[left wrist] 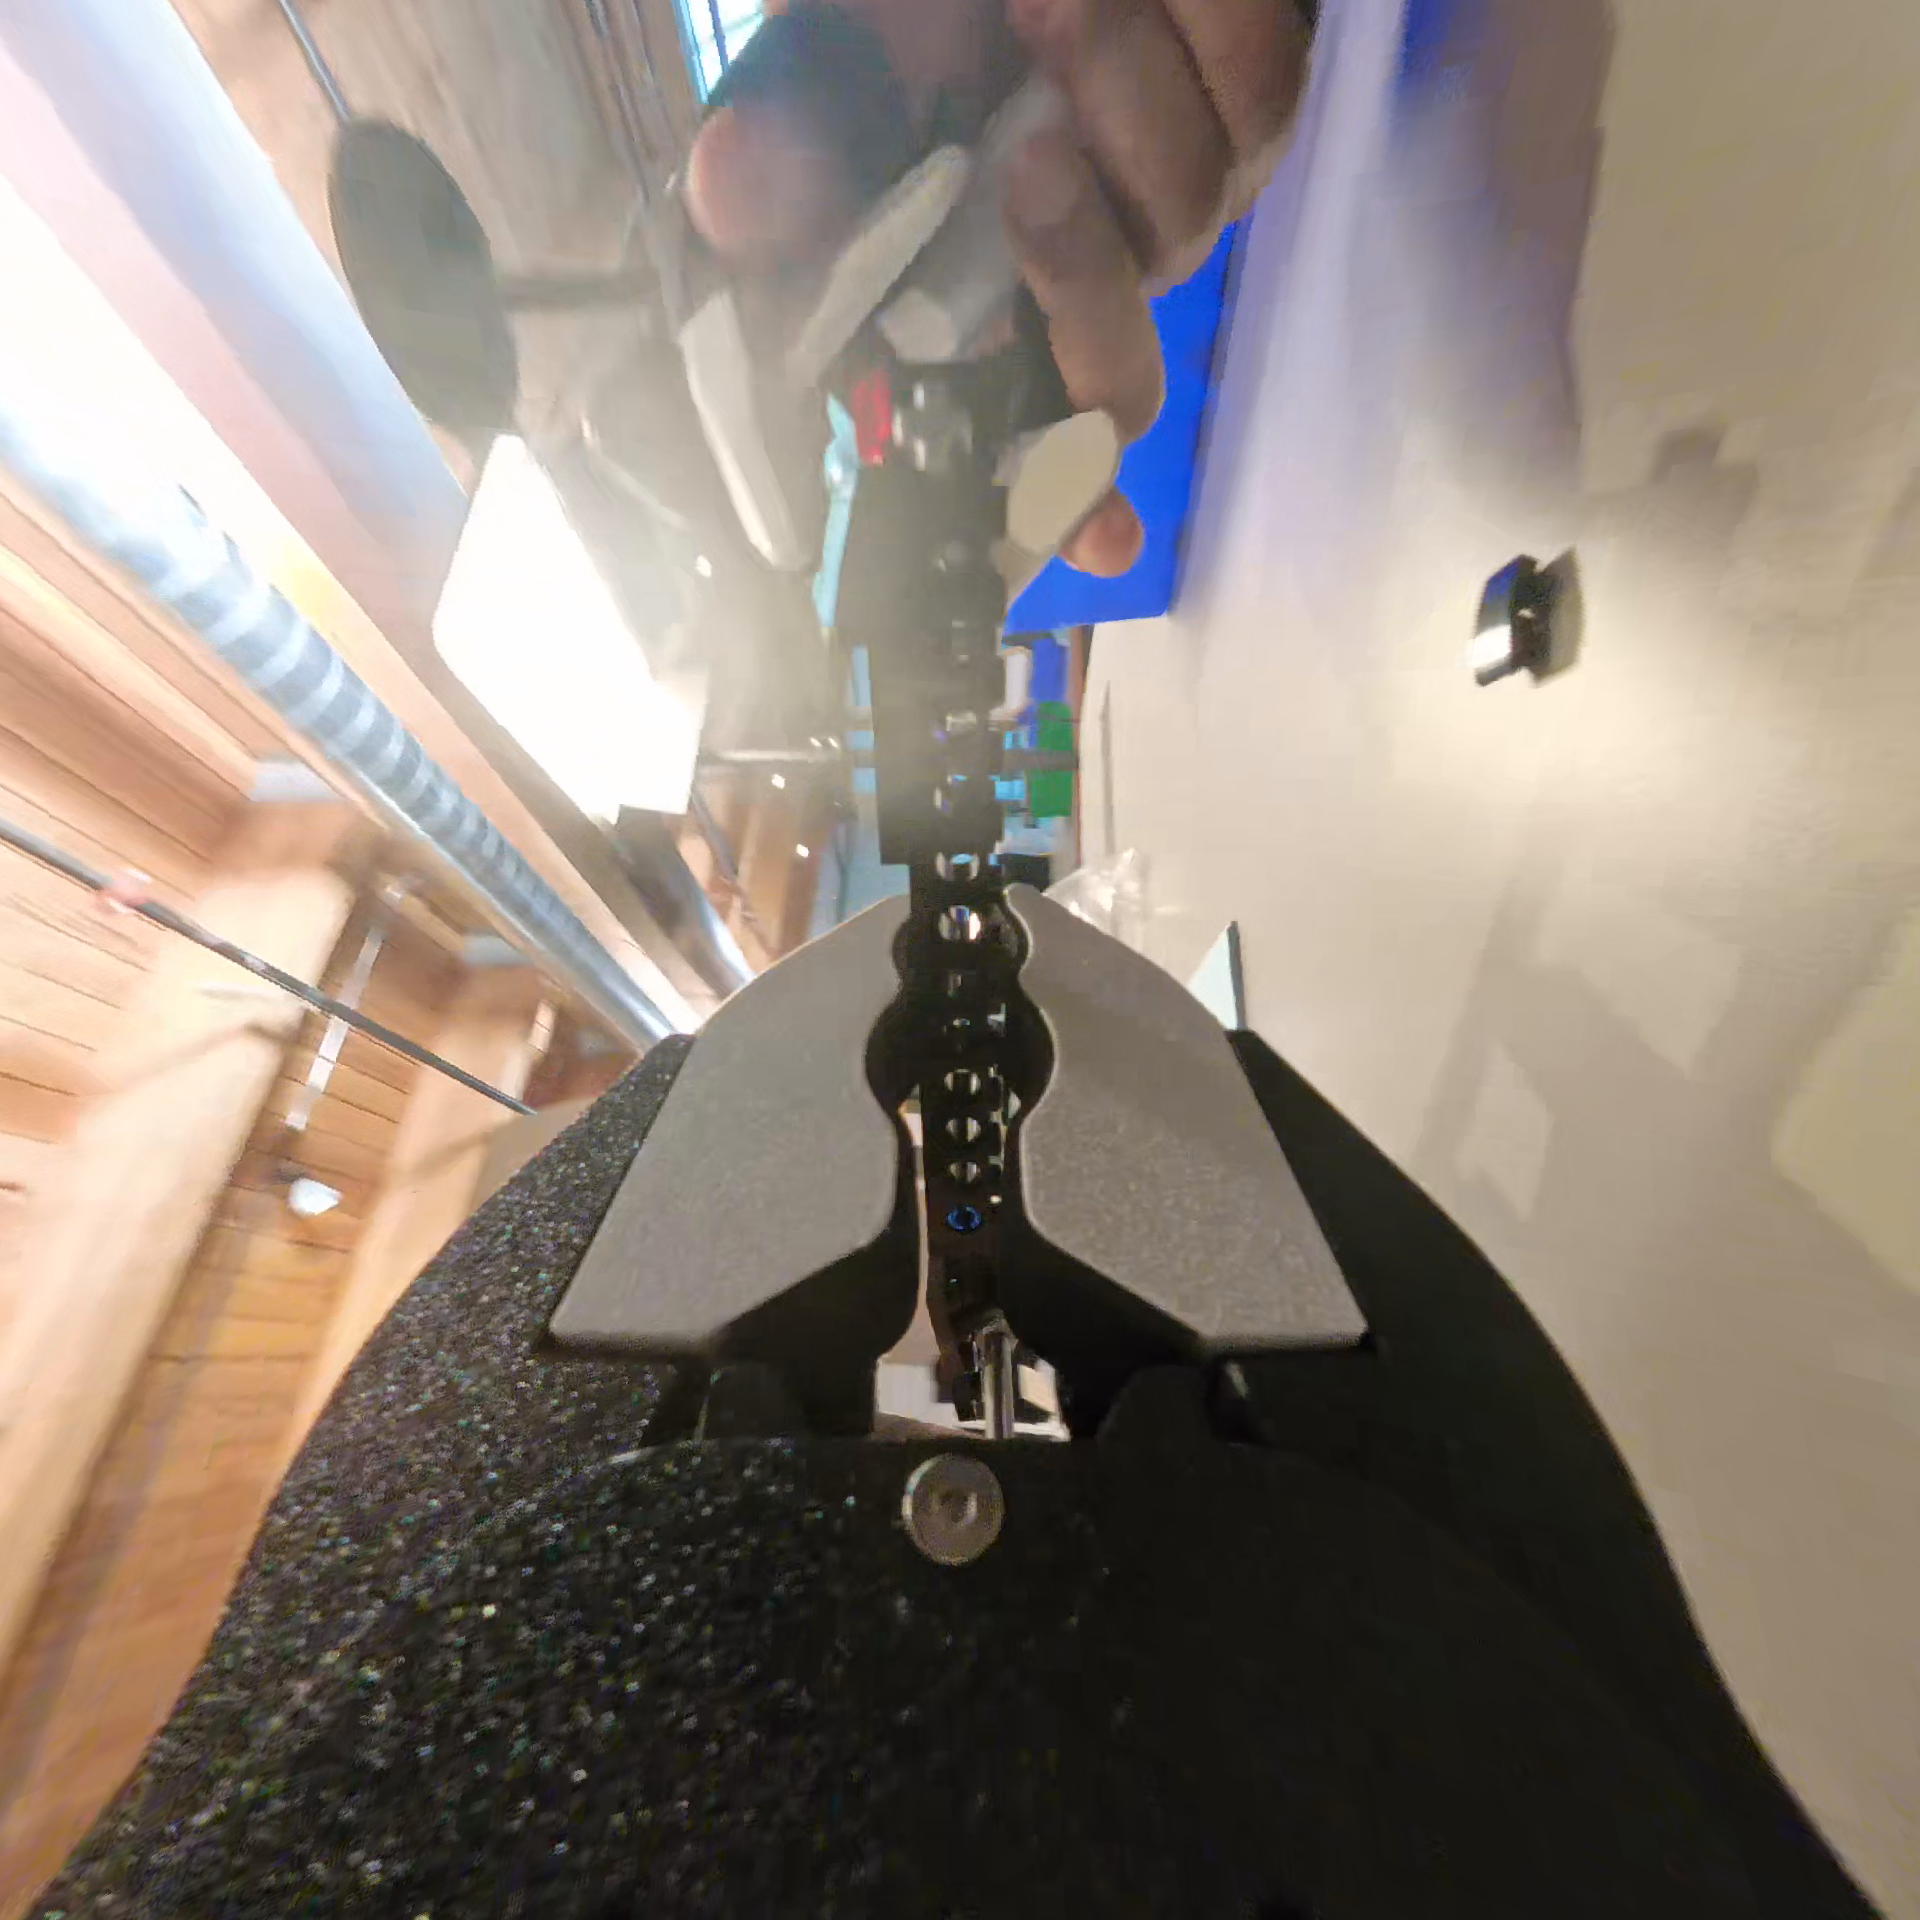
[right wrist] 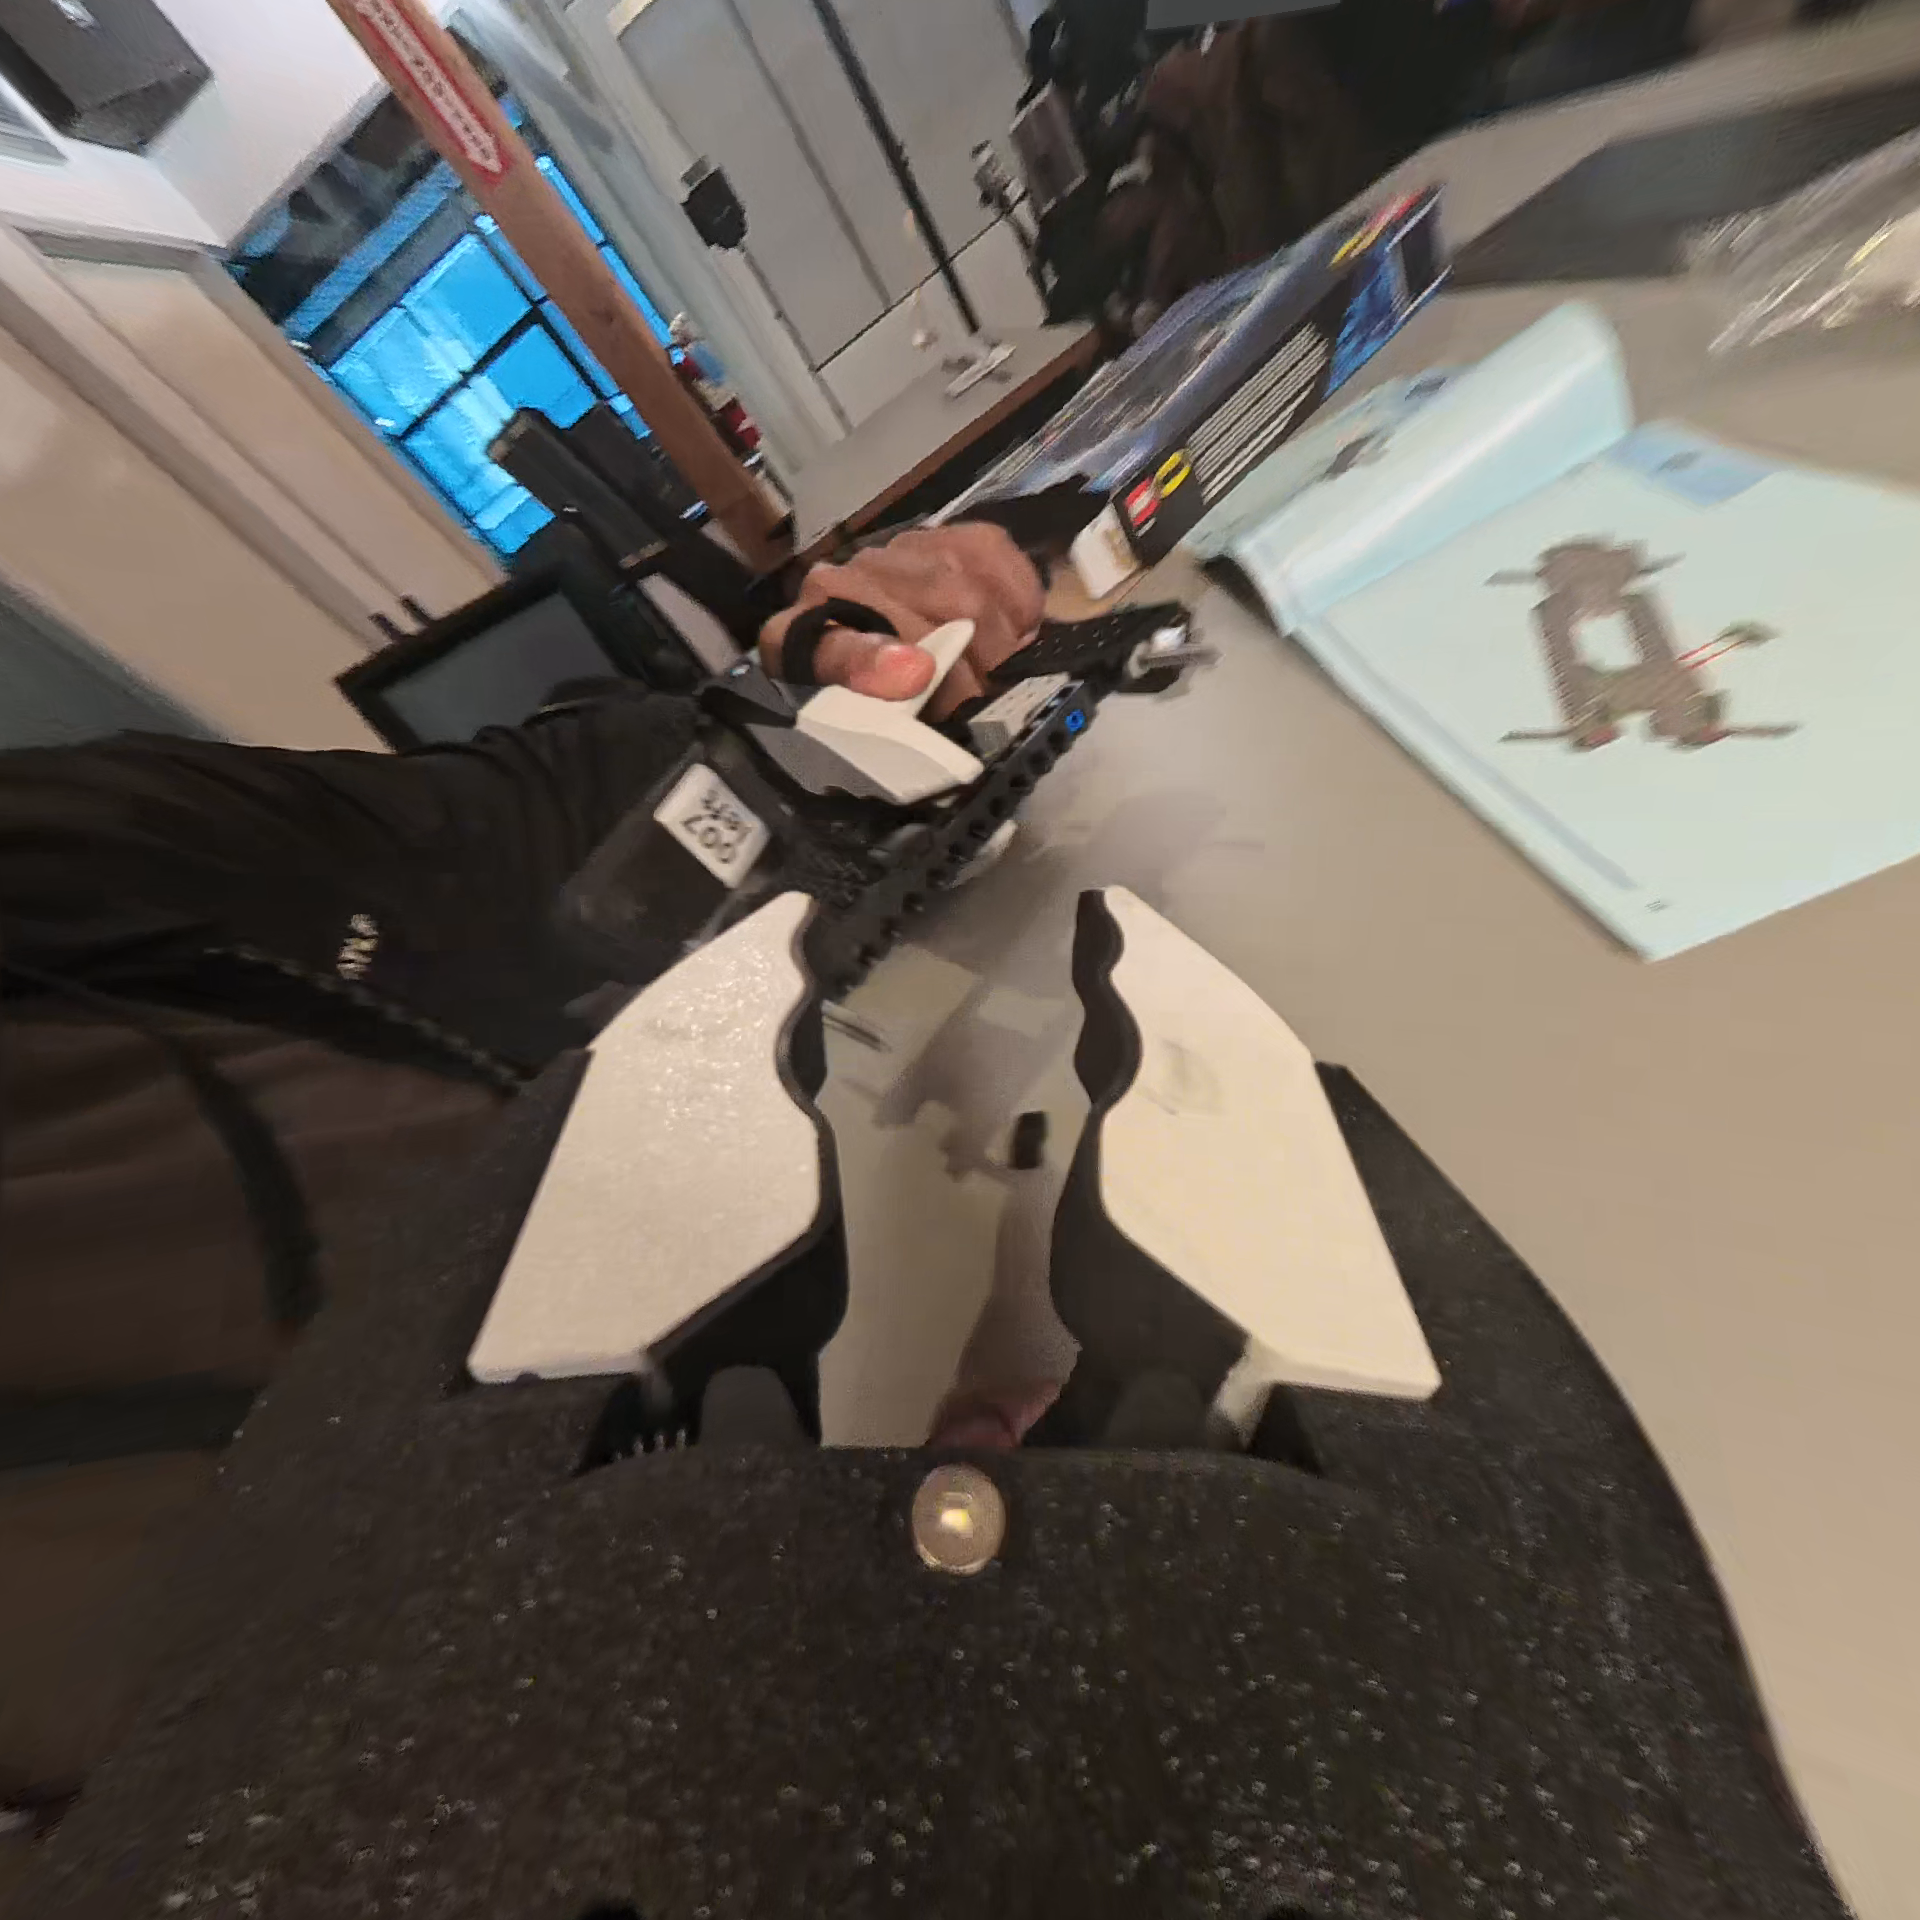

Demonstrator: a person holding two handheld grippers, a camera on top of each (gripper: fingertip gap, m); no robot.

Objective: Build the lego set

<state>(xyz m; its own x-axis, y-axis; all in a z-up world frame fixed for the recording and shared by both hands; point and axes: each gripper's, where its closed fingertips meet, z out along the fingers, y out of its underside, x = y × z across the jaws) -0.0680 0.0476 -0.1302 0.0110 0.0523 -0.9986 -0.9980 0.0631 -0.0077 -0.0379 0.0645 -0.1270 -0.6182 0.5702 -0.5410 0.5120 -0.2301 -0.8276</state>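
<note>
Left gripper (left wrist: 958, 925) centre frame, fingers pinching a black perforated beam (left wrist: 951, 790) that runs up the middle of the left wrist view. A hand (left wrist: 1101, 208) at top centre grips the other tool. The grey table (left wrist: 1558, 935) fills the right side, with a small black piece (left wrist: 1522, 618) lying on it. In the right wrist view, the right gripper (right wrist: 940, 935) stands spread, its left fingertip just beside the beam's end. An open booklet (right wrist: 1610, 675) lies upper right, a box (right wrist: 1226, 416) behind it.
</note>
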